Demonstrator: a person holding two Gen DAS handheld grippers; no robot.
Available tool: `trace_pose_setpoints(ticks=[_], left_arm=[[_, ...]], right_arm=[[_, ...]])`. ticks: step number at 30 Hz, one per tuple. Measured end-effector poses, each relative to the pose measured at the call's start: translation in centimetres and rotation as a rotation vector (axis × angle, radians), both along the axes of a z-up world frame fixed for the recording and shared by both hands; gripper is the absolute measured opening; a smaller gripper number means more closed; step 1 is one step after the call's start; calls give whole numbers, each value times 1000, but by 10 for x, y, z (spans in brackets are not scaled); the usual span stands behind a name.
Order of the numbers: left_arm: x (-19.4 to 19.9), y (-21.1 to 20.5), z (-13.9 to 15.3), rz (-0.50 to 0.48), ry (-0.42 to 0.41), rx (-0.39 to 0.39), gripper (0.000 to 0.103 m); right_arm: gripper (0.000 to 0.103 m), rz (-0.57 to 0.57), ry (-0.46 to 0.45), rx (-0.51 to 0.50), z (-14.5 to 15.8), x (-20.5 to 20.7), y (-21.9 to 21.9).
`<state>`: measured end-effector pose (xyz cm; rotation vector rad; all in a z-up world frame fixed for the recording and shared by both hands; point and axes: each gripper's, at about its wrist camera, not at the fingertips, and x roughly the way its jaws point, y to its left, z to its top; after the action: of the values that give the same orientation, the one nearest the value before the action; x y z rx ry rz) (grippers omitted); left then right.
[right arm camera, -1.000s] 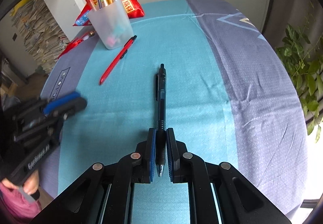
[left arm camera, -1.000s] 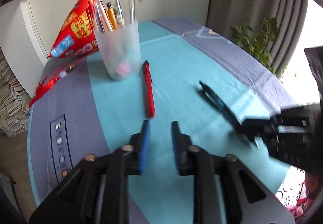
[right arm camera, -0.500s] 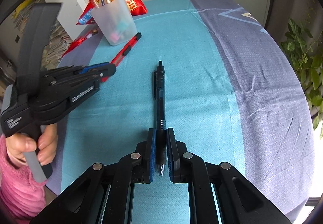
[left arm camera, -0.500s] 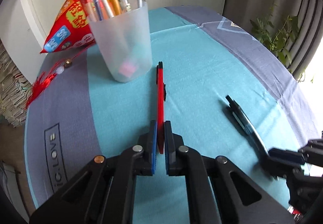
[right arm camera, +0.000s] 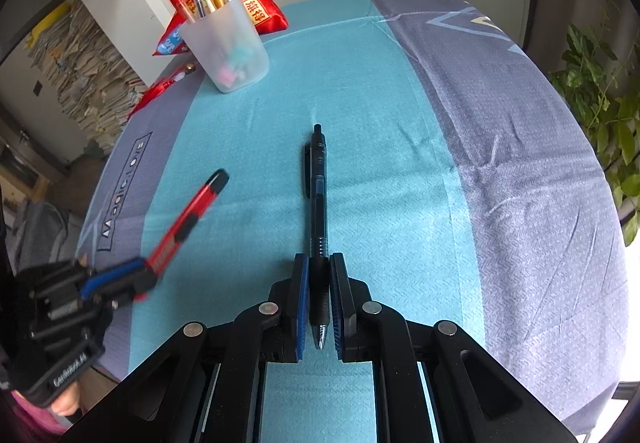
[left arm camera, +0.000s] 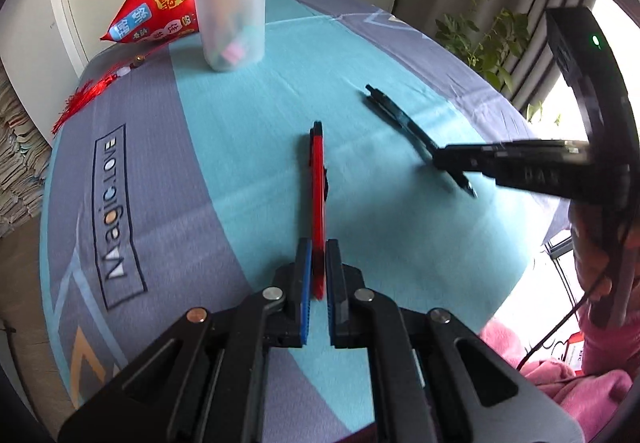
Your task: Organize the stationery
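My left gripper (left arm camera: 318,263) is shut on a red pen (left arm camera: 318,179) and holds it above the cloth, pointing away from me. It also shows in the right wrist view (right arm camera: 180,223), blurred, at the left. My right gripper (right arm camera: 319,275) is shut on a black pen (right arm camera: 317,183), its tip toward me. That pen shows in the left wrist view (left arm camera: 404,123). A frosted plastic cup (left arm camera: 232,27) with several pens stands at the far side of the table; it also shows in the right wrist view (right arm camera: 228,43).
A red snack bag (left arm camera: 156,7) lies behind the cup, and a red tassel (left arm camera: 86,99) lies at the far left edge. The round table carries a teal and grey cloth (right arm camera: 500,163). A potted plant (right arm camera: 600,103) stands to the right.
My left gripper closed on the red pen and has lifted it back from the cup. My right gripper stays shut on the black pen and has risen slightly.
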<state>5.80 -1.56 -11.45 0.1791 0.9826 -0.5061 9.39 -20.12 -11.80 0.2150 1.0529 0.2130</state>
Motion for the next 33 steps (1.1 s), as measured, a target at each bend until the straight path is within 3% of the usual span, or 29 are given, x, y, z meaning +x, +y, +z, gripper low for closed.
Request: trace_pose_setpoints(ticks=[7,9,11,12,18,33], left_arm=[[-7,-1,-4,3,-23,36,7],[-3,-2,2,11,-39,24,14],[3,-4,8,19,-65,10,35],[7,-6,12,28,-87,11,38],[34,-30,13,13,-125,47,38],[71,-44,-7,7,-71,77,36]], right_arm=[[11,57,5,-9,3,-10,10],[11,80,11,-9,4,-12,12],[11,93,10,-11,7,-12,13],[11,89,4,-5,9,-12,12],[11,1,-21,6,21,5,-1],[12,61,13,-90,19,56,30]])
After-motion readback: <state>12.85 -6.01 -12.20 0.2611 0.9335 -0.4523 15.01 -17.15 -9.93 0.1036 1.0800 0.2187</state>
